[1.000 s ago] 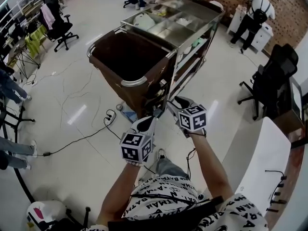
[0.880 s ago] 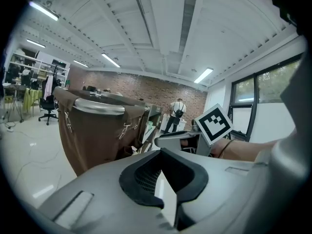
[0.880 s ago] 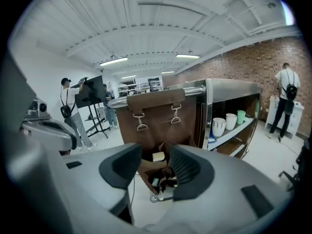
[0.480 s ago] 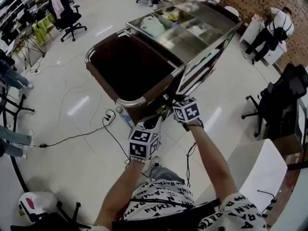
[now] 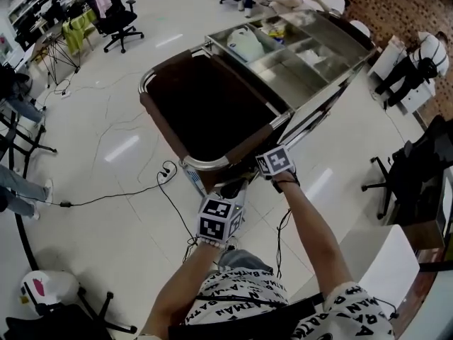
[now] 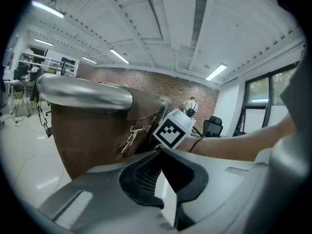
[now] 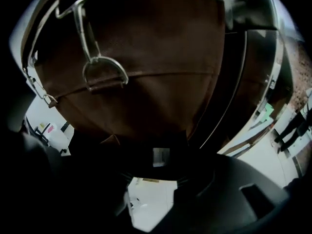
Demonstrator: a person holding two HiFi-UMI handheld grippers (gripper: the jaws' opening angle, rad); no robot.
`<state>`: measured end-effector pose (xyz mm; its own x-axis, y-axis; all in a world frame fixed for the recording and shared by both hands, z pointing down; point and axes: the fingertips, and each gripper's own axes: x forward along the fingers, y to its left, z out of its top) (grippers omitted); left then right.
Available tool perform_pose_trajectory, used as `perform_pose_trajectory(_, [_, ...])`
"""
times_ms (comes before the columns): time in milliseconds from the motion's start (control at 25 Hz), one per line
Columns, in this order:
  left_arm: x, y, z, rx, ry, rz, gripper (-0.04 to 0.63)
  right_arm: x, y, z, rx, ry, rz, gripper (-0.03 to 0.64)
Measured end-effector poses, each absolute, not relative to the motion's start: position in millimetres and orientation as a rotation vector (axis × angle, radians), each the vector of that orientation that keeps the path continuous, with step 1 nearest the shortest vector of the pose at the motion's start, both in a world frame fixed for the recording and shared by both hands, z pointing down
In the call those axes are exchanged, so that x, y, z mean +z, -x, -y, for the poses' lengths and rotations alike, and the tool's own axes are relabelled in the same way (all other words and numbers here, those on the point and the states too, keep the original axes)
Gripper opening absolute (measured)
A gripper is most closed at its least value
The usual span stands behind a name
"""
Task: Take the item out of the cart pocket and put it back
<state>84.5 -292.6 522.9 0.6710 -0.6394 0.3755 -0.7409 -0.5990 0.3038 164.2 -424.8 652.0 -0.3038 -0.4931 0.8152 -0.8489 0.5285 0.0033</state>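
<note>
Since 1 s ago: closed up on cart point(image 5: 212, 163), rt gripper point(image 7: 155, 162) brought from below the bag to hard against near end, just under its top edge; lt gripper point(image 6: 158, 151) drawn in beside it.

**Head view**
- Find cart at 12 o'clock, w/ brown bag point(image 5: 212, 108) at near end and steel top tray point(image 5: 311, 59) beyond, toward 1 o'clock.
- Find rt gripper at 1 o'clock of lt gripper, near but apart.
- Note office chair point(image 5: 119, 20) at 11 o'clock, well apart from cart.

**Rt gripper view**
- Read jaws as apart, pale floor visible through the gap.
- See brown side panel point(image 7: 146, 48) filling 12 o'clock, w/ metal clip point(image 7: 102, 71) on it at 10 o'clock.
- Note dark band across the tips, directly below panel, w/ small pale square patch point(image 7: 161, 157) inside it, between the tips.
- Cannot confirm patch as the item, nor any grip on it; band too dim to read further.

**Lt gripper view**
- Read jaws as closed tip to tip, nothing between.
- See steel rim point(image 6: 83, 94) of bag at 10 o'clock.
- See rt gripper's marker cube point(image 6: 173, 129) at 12 o'clock, just past the tips, and forearm point(image 6: 234, 143) at 3 o'clock.
</note>
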Motion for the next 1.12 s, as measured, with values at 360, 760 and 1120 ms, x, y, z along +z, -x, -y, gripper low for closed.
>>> perform_pose_trajectory(360, [530,-80,291,0.332,-2.439,1.063,0.002,678,-171,433,0.527,-1.092,1.843,0.204])
perform_pose_trajectory(760, [537,-80,284,0.34,-2.421,1.057,0.002,679,-148,415,0.486,-0.882,1.957,0.16])
perform_pose_trajectory(1120, [538,-78,283,0.332,-2.409,1.075,0.003,676,-150,419,0.453,-0.918,1.966,0.065])
